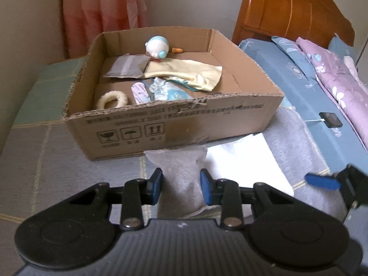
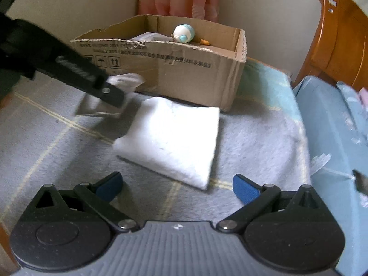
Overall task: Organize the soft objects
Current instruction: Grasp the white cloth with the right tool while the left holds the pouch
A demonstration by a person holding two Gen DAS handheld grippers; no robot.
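Wooden headboard [image 1: 287,11], pink curtain [image 1: 103,4], floral quilt [image 1: 333,73].

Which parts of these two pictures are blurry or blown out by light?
Left wrist view: the box print is smeared, and the right gripper at the edge is streaked. Right wrist view: the white towel is washed out, and the left gripper with its grey cloth is smeared.
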